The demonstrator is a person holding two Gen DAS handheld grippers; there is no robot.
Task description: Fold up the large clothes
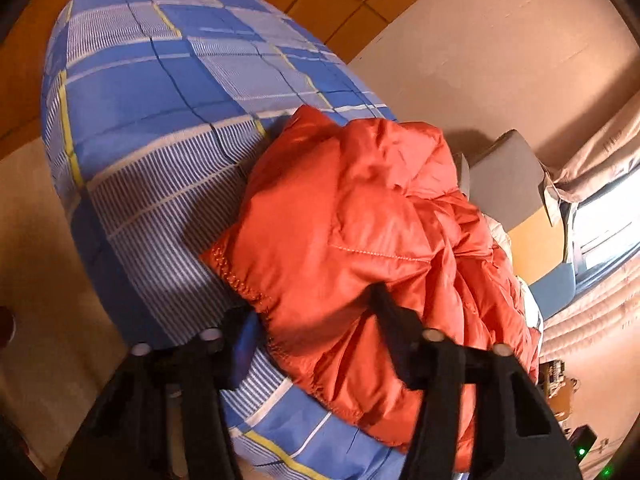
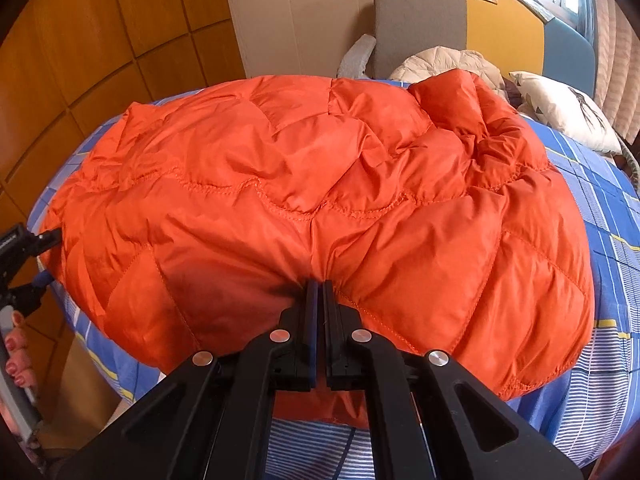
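An orange quilted down jacket lies bunched on a bed with a blue checked sheet. My right gripper is shut on the jacket's near hem, its jaws pressed together with fabric pinched between them. In the left wrist view the jacket lies over the sheet. My left gripper is open, its jaws wide apart around the jacket's stitched edge, one finger over the fabric and the other beside the edge. The left gripper also shows at the left edge of the right wrist view.
A grey, yellow and blue headboard stands behind the bed. A beige jacket and a white pillow lie near it. Wooden wardrobe panels stand to the left. A window with curtains is to the right.
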